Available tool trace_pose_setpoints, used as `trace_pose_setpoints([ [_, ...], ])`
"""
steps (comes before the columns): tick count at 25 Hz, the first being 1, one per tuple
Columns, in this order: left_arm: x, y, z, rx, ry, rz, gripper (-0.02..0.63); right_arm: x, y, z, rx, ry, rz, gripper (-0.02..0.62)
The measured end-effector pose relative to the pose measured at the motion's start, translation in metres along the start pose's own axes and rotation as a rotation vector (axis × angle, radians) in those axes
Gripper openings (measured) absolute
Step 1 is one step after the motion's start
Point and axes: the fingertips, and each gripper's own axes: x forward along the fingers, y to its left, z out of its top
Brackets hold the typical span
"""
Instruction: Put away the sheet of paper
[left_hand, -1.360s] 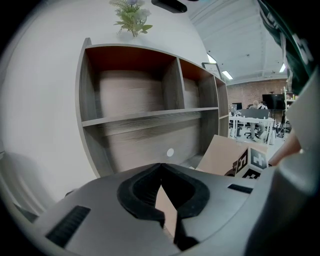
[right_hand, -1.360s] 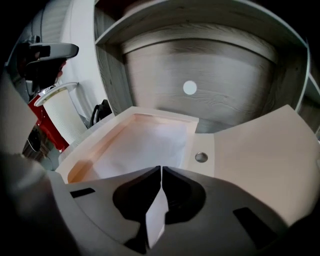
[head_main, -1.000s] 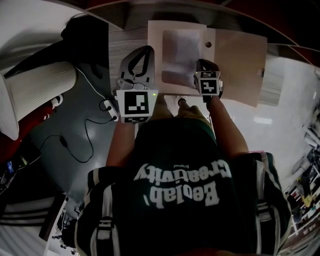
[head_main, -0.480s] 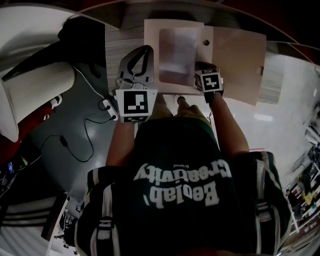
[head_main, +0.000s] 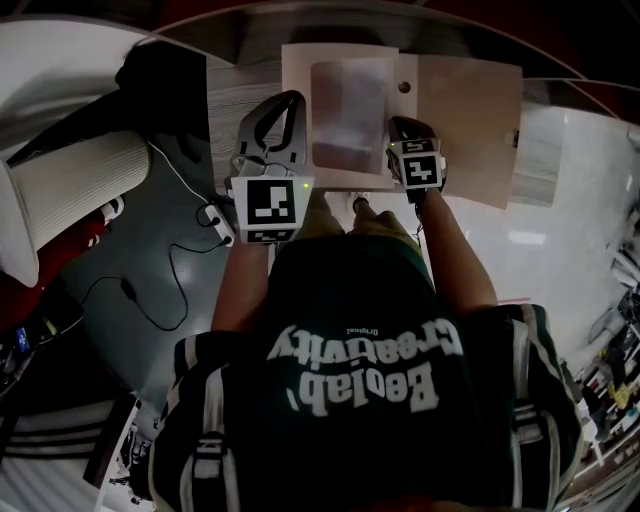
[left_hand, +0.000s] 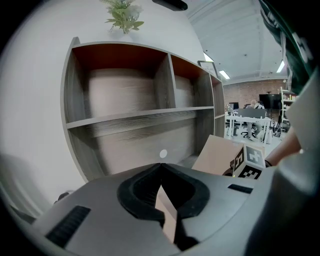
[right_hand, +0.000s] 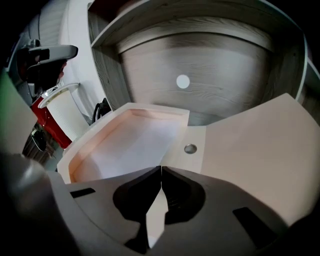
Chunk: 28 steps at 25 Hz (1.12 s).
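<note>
A pale shallow box (head_main: 297, 70) lies open on the grey wooden surface, and the white sheet of paper (head_main: 348, 110) lies flat inside it. The box's lid (head_main: 465, 120) is folded out to the right. In the right gripper view the sheet (right_hand: 135, 145) fills the tray, with a round snap (right_hand: 190, 148) on the strip beside it. My right gripper (head_main: 398, 122) is shut, its tips (right_hand: 161, 167) over that strip, holding nothing. My left gripper (head_main: 292, 96) is shut beside the box's left edge. In its own view the left gripper (left_hand: 161, 165) faces the shelves.
A grey shelf unit (left_hand: 140, 120) with open compartments rises behind the box, a plant (left_hand: 122, 15) on top. A white ribbed chair (head_main: 70, 190) and loose cables (head_main: 170, 260) are on the floor at left. The person's body fills the lower head view.
The right gripper nudged forward over the box's strip and came back. The box and table sit slightly further left in the head view. The left gripper kept still.
</note>
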Motion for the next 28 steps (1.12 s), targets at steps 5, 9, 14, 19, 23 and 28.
trace_pose_setpoints([
  [5, -0.004, -0.008, 0.023, 0.032, -0.033, 0.001, 0.018, -0.025, 0.004, 0.031, -0.019, -0.107, 0.007, 0.035],
  [9, -0.008, -0.021, 0.045, 0.055, -0.073, 0.000, 0.018, -0.058, 0.006, 0.064, -0.040, -0.224, 0.020, 0.035],
  [14, -0.015, -0.042, 0.071, 0.061, -0.103, 0.002, 0.018, -0.109, 0.005, 0.103, -0.082, -0.369, 0.031, 0.035],
  [19, -0.023, -0.061, 0.093, 0.078, -0.142, 0.027, 0.018, -0.160, 0.001, 0.131, -0.125, -0.504, 0.039, 0.035],
  [23, -0.031, -0.075, 0.106, 0.084, -0.171, 0.054, 0.018, -0.200, -0.002, 0.147, -0.161, -0.604, 0.045, 0.035],
  [28, -0.046, -0.092, 0.120, 0.094, -0.211, 0.092, 0.018, -0.247, -0.003, 0.157, -0.212, -0.716, 0.040, 0.035],
])
